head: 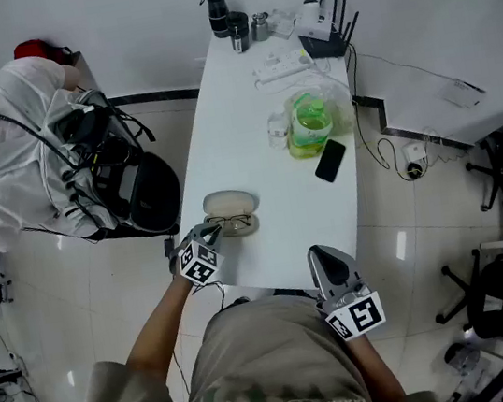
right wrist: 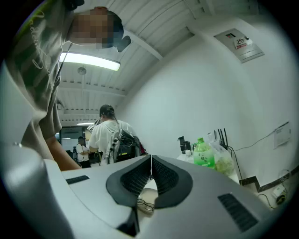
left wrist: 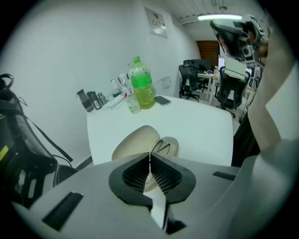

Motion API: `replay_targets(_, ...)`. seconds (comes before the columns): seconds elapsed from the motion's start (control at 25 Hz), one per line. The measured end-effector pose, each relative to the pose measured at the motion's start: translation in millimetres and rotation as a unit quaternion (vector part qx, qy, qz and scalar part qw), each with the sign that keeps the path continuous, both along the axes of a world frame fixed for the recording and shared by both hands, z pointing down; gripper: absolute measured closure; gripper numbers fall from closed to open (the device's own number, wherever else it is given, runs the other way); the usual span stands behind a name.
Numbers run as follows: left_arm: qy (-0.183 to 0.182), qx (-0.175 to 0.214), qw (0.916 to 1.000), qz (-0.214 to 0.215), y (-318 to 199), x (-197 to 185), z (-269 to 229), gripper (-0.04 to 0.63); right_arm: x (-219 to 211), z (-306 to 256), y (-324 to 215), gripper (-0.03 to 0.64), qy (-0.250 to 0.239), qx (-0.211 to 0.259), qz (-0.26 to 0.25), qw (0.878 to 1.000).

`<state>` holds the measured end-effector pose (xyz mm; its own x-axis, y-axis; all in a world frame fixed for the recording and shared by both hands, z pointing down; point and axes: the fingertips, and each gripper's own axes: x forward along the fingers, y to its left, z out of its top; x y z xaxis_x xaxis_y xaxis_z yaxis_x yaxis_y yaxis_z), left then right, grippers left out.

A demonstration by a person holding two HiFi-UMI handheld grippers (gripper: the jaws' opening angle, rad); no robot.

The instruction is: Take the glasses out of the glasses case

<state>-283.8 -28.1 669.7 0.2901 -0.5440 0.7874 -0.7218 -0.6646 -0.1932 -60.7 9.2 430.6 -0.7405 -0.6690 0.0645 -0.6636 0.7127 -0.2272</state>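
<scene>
Lower centre of the head view: I am holding the left gripper (head: 209, 234) just beside the glasses case (head: 229, 201), its jaws pressed together on nothing. The right gripper (head: 323, 260) is hanging lower right at the table's (head: 248, 120) front edge, likewise clenched and empty. The case is lying open, with the glasses (head: 233, 220) seemingly resting in its near half. Risk: going in closed would be shoving the light case toward the edge, and the thin wire frame could slip or bend.
</scene>
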Motion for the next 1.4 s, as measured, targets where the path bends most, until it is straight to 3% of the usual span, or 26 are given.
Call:
replay_targets(0.32,-0.071,-0.094,0.9911,0.063,-14.9,10.3,48.1,0.586,51.0,-1.1,-30.7,0.603,-0.002,-0.016,0.041,0.999)
replay_targets(0.64,-0.122,-0.136,0.9755,0.123,-32.7,12.7,76.6,0.584,78.1,11.6,-36.1,0.603,-0.002,-0.042,0.078,0.996)
replay_targets(0.8,-0.152,-0.142,0.9657,0.155,-31.8,14.9,83.0,0.551,89.2,16.8,-34.3,0.603,-0.003,-0.052,0.096,0.994)
replay_targets(1.08,-0.139,-0.158,0.9648,0.157,-35.5,11.8,88.9,0.551,93.5,23.3,-33.7,0.603,0.008,-0.064,0.111,0.992)
replay_targets(1.4,-0.136,-0.187,0.9573,0.173,-34.9,15.3,82.7,0.552,96.5,24.0,-33.4,0.603,0.004,-0.066,0.116,0.991)
